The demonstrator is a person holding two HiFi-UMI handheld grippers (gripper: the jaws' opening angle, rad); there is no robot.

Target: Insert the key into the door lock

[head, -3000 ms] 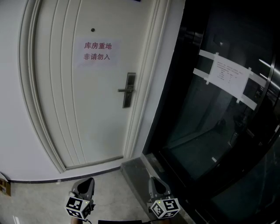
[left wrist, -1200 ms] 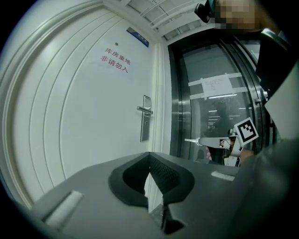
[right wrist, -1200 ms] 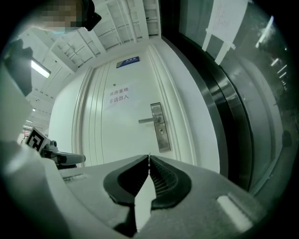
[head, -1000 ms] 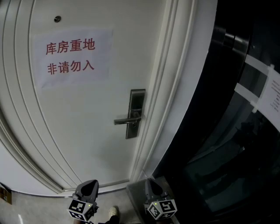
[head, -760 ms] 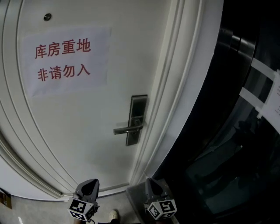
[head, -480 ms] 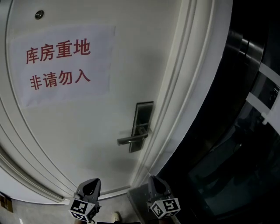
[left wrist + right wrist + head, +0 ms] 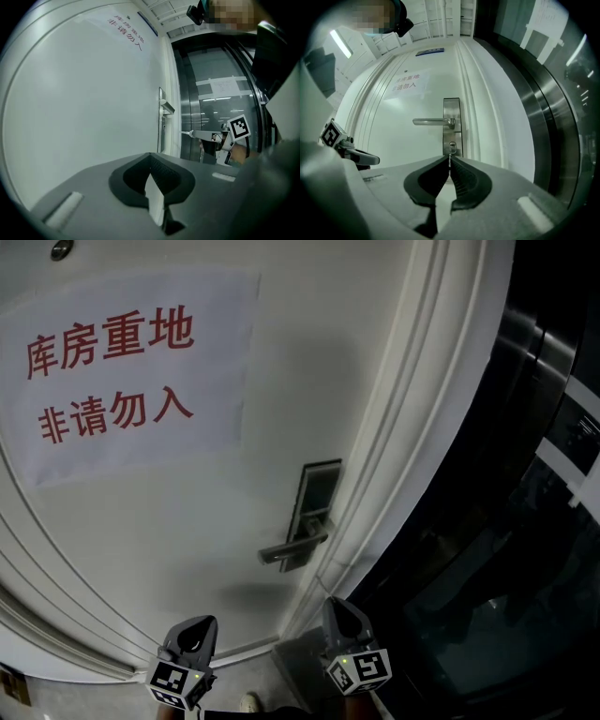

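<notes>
The door (image 7: 169, 531) had been approached, so its lock (image 7: 452, 149) was brought far nearer than seconds before. The key (image 7: 186, 133) was gripped in the closed jaws of the right gripper (image 7: 450, 161) and aimed at the keyhole, but it was not yet inserted. The left gripper (image 7: 151, 161) was held with its jaws together and empty.

Both grippers sit low at the bottom of the head view, side by side and pointing up and forward. The left gripper (image 7: 197, 630) has its jaws pressed together with nothing between them. The right gripper (image 7: 337, 611) sits a bit higher and further forward, with its jaws pinched on a thin key (image 7: 450, 160) that pokes out past the tips. A hand (image 7: 242, 153) wraps its handle.
</notes>
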